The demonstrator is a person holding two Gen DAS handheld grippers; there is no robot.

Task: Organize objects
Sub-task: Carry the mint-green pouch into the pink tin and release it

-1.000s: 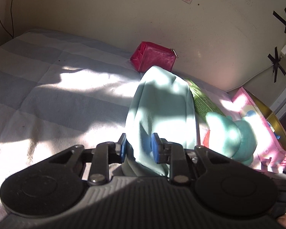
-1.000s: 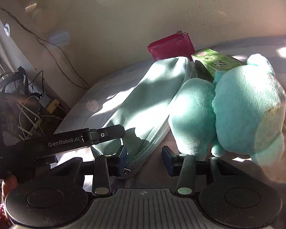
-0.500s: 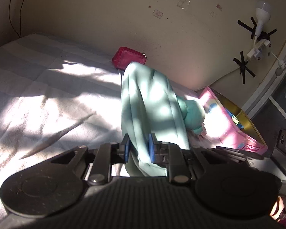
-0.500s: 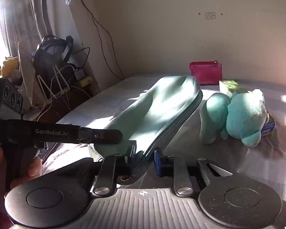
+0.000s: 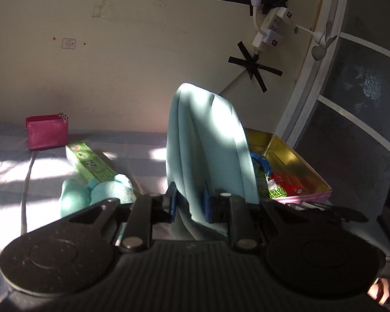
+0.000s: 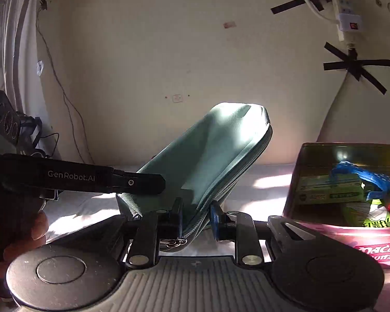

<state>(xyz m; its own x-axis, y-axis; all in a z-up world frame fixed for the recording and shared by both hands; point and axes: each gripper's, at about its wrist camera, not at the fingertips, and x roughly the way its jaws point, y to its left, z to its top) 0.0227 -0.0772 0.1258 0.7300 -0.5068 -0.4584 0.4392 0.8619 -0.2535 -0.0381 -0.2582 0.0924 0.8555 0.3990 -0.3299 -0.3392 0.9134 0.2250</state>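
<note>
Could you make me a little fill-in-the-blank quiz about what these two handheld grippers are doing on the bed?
1. Both the left gripper and the right gripper are clamped on the pale green ____.
2. The red wallet leans against the ____.
3. The open tin with packets inside sits to the ____ of the pouch in both views.
4. The green plush toy lies on the ____.

Missing words: pouch; wall; right; bed

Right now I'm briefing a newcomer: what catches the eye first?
A pale green zippered fabric pouch, sunlit, held up off the bed by both the left gripper and right gripper. To its right sits an open gold-lined pink tin of packets.
</note>
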